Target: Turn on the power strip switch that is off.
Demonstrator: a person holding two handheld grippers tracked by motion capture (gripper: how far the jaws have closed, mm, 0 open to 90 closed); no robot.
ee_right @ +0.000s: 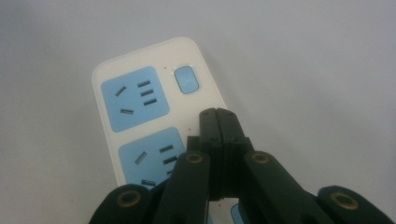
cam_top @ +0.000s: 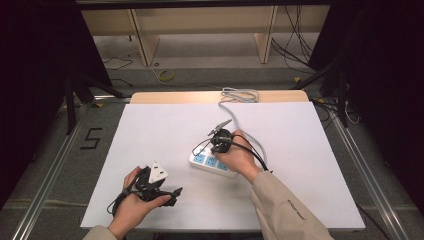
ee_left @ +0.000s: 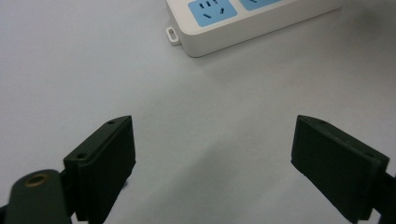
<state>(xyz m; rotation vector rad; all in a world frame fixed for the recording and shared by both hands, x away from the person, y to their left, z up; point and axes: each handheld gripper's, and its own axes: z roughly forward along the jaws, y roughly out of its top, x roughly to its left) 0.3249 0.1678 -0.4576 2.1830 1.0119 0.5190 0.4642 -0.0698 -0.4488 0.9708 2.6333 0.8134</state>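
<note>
Right gripper (ee_right: 218,116) clenched, empty, tips over power strip (ee_right: 140,98) beside its switch (ee_right: 187,79); left gripper (ee_left: 212,154) released above table (ee_left: 93,70).

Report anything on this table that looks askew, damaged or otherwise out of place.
Nothing stands out. The white power strip lies flat on the white tabletop, at an angle to its edges, with no visible damage. Its cord trails to the far edge in a loose bundle. The right claw is shut above the strip; the left claw is open over bare table.
</note>
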